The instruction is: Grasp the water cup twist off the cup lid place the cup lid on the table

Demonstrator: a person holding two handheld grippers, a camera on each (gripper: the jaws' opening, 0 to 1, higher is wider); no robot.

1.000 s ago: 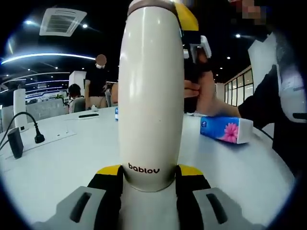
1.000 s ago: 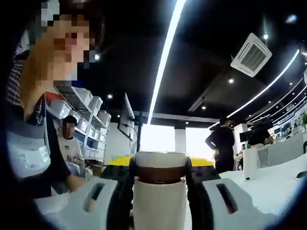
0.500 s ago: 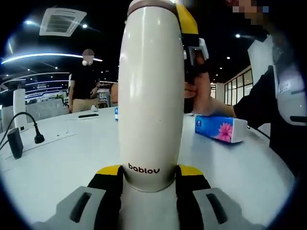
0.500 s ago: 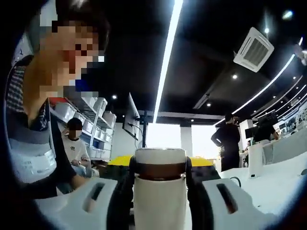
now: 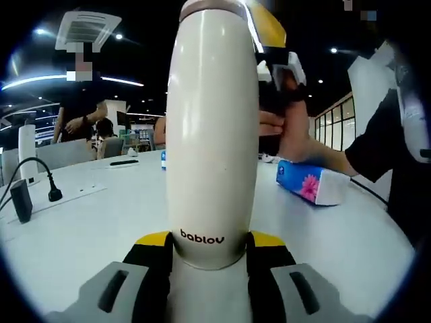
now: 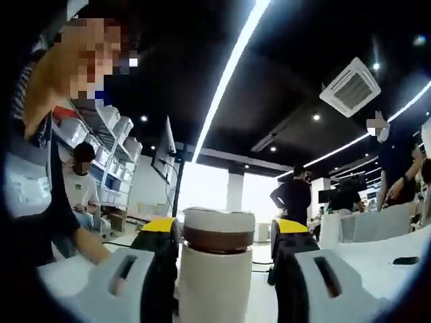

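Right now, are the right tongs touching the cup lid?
Apart. The right gripper view shows the right tongs spread, with background visible between each jaw and the cup lid.

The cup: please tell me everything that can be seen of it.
The cup is a tall cream bottle, smooth and glossy, with "bablov" printed near its base. It stands upright, its bottom end clamped in the left claw. At the top, a brown band sits under a cream lid, which is on the cup. The right claw sits astride the lid; a gap shows on one side, so its grip is unclear.
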